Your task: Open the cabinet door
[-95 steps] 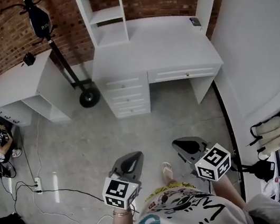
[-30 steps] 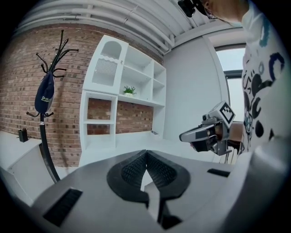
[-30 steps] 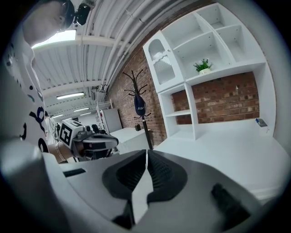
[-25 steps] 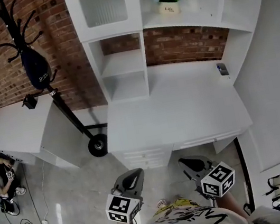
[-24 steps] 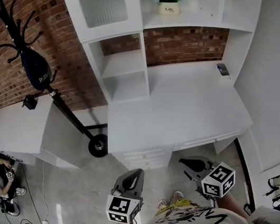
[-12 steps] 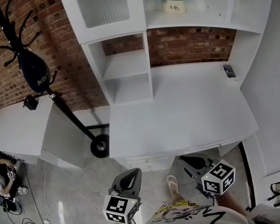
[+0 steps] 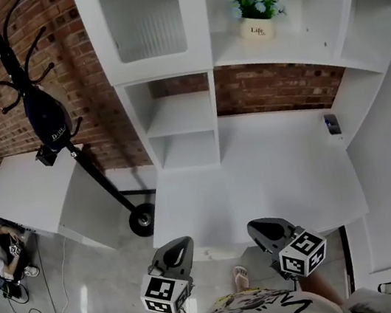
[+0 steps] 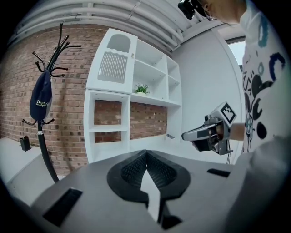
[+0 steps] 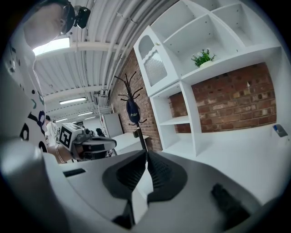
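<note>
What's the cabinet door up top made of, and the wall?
Cabinet door: white painted frame, probably wood, around a ribbed cloudy pane, glass or plastic. Wall: reddish brick, rough and matte, with pale mortar lines.

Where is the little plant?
In the head view, the potted plant sits on the upper shelf, just right of the cabinet door.
</note>
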Motion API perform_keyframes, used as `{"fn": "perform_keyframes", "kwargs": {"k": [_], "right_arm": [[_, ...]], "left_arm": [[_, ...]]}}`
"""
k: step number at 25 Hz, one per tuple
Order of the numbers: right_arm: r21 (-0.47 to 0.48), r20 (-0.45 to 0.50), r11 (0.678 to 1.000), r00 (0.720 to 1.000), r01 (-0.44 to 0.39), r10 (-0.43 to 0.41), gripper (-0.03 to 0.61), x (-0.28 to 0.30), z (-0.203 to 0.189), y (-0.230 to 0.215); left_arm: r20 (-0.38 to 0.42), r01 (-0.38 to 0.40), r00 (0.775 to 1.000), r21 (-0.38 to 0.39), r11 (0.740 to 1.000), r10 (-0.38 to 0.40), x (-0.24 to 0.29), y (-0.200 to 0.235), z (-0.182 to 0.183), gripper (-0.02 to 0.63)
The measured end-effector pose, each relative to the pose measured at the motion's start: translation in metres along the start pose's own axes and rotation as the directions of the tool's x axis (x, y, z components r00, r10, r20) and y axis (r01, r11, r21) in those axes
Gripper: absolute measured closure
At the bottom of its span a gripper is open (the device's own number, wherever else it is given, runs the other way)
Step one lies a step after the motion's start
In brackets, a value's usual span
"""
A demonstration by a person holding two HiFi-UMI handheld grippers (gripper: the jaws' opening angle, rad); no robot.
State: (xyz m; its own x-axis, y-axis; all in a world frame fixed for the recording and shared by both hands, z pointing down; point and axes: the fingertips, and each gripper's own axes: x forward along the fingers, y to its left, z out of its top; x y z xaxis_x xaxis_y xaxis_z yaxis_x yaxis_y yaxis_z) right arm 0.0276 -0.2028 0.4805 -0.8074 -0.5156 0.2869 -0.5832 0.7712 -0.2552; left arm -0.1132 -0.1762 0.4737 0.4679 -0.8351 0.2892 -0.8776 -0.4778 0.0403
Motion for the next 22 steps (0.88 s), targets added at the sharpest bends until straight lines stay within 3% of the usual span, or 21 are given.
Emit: {"fn": "perform_keyframes", "kwargs": {"k": [13, 22], "right_arm": [[-0.052, 0.057, 0.998, 0.997, -0.044, 0.047, 0.549, 0.029, 0.06, -0.078], [-0.163, 0.123, 0.982, 0.986, -0.093, 0.114, 0.549, 0.033, 0.115, -0.101]], "left_arm": [[0.065, -0.022, 0.998, 0.015, 1.0, 0.021, 0.081, 0.025, 0.044, 0.6], [0.124, -0.061, 0.991, 0.024, 0.998, 0.058, 0.113, 0.043, 0.075, 0.6]]}}
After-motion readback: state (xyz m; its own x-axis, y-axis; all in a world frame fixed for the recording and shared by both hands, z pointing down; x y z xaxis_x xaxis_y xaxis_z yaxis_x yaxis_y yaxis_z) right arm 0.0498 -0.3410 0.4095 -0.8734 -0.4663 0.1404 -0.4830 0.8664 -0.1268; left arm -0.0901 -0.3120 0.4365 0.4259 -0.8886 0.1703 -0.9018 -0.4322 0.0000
